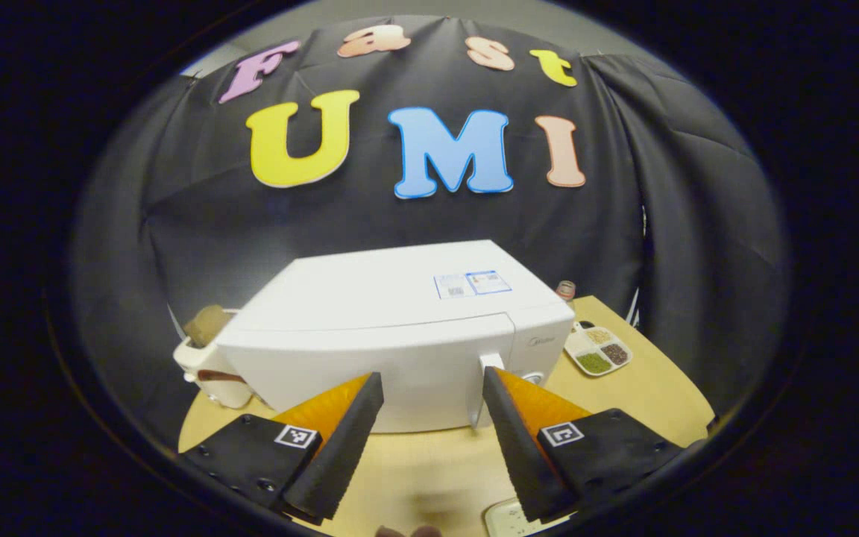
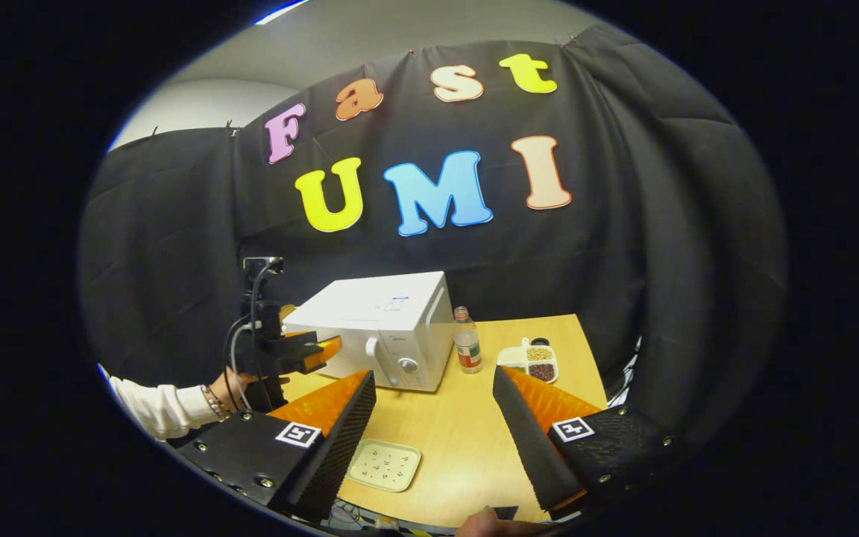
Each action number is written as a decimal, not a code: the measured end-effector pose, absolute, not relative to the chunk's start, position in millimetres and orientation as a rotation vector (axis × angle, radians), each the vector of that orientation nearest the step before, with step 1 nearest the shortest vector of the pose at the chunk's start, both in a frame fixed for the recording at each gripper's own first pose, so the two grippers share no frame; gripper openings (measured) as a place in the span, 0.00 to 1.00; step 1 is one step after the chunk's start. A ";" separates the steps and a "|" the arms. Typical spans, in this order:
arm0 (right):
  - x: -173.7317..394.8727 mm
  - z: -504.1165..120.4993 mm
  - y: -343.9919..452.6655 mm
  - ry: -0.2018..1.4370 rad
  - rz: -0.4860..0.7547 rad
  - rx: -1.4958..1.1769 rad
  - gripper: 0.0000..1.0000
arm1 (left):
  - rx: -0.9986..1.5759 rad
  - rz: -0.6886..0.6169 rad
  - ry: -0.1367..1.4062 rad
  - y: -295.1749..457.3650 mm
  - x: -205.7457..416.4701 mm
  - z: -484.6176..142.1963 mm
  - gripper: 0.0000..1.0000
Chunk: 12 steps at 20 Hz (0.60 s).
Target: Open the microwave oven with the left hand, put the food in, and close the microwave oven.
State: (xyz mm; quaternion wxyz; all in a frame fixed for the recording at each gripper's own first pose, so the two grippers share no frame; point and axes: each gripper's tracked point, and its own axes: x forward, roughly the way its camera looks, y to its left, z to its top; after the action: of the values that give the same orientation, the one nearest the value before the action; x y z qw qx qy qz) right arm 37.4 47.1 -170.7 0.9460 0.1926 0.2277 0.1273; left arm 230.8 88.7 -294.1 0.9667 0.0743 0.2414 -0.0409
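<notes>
Microwave [image 1: 400, 335] sits shut, far left on tabletop [image 2: 467, 432]. Left gripper [image 1: 433, 388] spread wide just before its door; right gripper [image 2: 435, 388] wide too, w/ nothing held. Bottle [image 2: 466, 341], divided dish [image 2: 530, 362] to right; small tray [image 2: 385, 464] near.

White microwave [image 1: 400, 328], blue-edged sticker on top. Counter [image 2: 459, 432] light wood. Tool fingers [image 1: 340, 440] black ribbed, orange backs, black-white square markers. Pale tray [image 2: 385, 464] dotted dark. Divided dish [image 1: 598, 350] green, brown, beige fillings. White sleeve [image 2: 150, 409].
</notes>
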 end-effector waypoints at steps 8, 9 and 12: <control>83.4 -66.8 62.3 0.231 0.151 0.210 0.96 | -0.079 -0.047 0.192 130.5 124.4 -48.2 1.00; 84.5 -52.1 61.6 0.213 0.130 0.172 0.97 | -0.088 -0.046 0.166 142.6 116.5 -26.5 1.00; 84.1 -12.6 67.7 0.150 0.081 0.144 0.97 | -0.064 -0.053 0.076 165.5 98.7 21.3 0.94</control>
State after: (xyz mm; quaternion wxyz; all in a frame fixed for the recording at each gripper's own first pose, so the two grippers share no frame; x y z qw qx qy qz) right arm 84.1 67.7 -12.6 0.9938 0.0719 0.0751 0.0406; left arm 98.7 165.5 21.3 0.9984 -0.0321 0.0379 -0.0264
